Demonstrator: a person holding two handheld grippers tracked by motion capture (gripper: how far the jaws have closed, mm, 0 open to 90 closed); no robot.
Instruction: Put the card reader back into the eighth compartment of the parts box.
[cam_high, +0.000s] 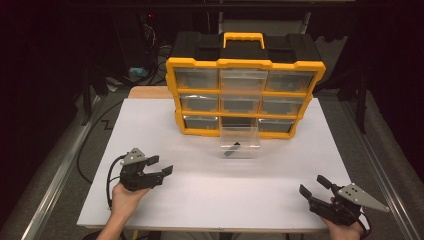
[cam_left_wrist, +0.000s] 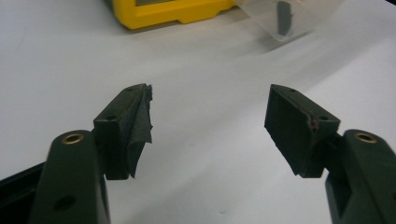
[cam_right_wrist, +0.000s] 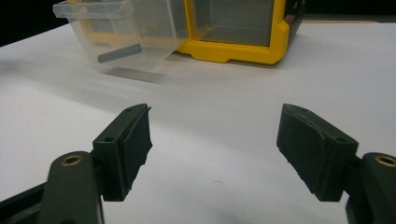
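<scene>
- At the far left of the high view we see the left gripper (cam_high: 166, 165) low over the white table (cam_high: 200, 195), held in a hand (cam_high: 125, 197) that comes in from the bottom edge. Its jaws stand wide apart with nothing between them; its own view shows only bare table between the pads (cam_left_wrist: 140, 126).
- Toward the middle, the yellow and black drawer cabinet (cam_high: 245, 95) stands at the back of the table, its drawers in three rows of three.
- Just in front of the cabinet's bottom middle slot sits a clear plastic drawer (cam_high: 240, 142), pulled out onto the table. A small dark piece (cam_high: 232, 149) lies inside it. In the right gripper view the drawer (cam_right_wrist: 121, 35) looks tilted, its near end down on the table.
- At the far right, the right gripper (cam_high: 312, 185) rests near the front edge of the table, well apart from the drawer. Its jaws are spread wide as well and grasp nothing; the pads (cam_right_wrist: 313, 149) frame empty table.
</scene>
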